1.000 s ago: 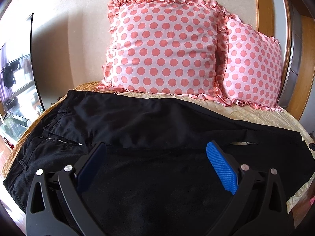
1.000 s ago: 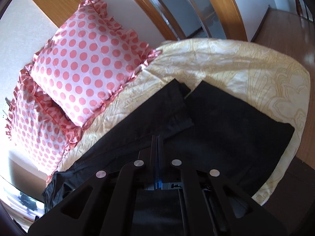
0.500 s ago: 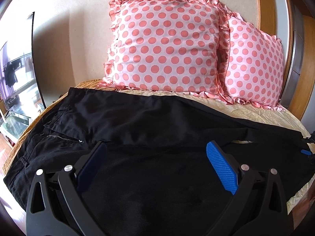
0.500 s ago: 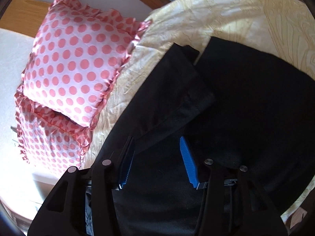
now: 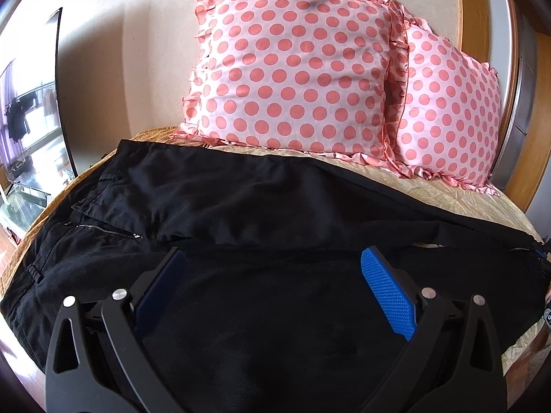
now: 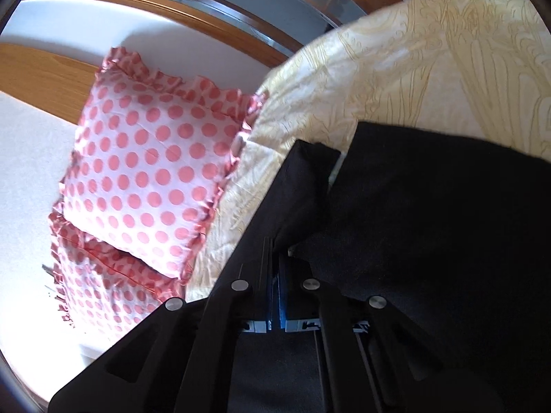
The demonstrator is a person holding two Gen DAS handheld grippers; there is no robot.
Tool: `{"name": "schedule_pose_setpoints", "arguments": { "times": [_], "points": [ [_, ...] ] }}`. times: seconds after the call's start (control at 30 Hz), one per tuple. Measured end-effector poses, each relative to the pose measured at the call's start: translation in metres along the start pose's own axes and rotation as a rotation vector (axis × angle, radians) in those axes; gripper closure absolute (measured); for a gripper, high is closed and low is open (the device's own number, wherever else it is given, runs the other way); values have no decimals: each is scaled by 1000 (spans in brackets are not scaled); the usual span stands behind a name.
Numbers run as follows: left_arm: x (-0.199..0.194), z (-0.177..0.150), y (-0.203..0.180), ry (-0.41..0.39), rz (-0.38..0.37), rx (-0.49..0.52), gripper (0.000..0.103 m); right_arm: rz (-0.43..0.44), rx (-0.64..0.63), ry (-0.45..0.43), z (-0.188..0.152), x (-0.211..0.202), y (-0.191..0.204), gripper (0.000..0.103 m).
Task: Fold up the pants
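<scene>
"What did the right gripper point(image 6: 275, 268) do?"
"It was open a moment ago. Then it closed on the edge of one leg of the black pants point(image 6: 299, 186)."
"And the left gripper point(image 5: 275, 272)?"
"It moved a bit closer to the pillows point(image 5: 292, 69)."

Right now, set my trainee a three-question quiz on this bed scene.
1. True or false: the left gripper is open above the pants.
2. What does the right gripper pinch? A) a pillow frill B) the edge of a pant leg C) the bedspread
3. Fill in: the two pillows carry a pattern of pink ____.

Key: 1 true; 2 B, its jaws are shut on black fabric of the pant leg; 3 dots.
</scene>
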State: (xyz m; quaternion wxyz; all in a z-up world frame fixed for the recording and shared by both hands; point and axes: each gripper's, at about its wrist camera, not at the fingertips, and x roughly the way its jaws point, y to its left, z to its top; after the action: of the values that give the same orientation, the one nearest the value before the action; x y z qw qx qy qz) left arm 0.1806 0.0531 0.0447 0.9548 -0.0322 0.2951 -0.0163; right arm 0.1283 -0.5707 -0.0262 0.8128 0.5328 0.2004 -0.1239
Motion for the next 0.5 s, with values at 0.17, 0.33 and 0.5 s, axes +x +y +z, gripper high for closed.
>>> {"name": "schedule_pose_setpoints", "arguments": {
  "times": [0.17,0.33,0.5],
  "points": [
    [2,1,4,10,14,-17,2,57,-45,-81,-1,-34,8,101],
    [5,16,7,11,-20,-29,2,46,-90,-120,-17,-66,4,101],
    [44,67,26,67,-52,-125,2,32,-62,-96,-21,-63,-8,101]
  ]
}}
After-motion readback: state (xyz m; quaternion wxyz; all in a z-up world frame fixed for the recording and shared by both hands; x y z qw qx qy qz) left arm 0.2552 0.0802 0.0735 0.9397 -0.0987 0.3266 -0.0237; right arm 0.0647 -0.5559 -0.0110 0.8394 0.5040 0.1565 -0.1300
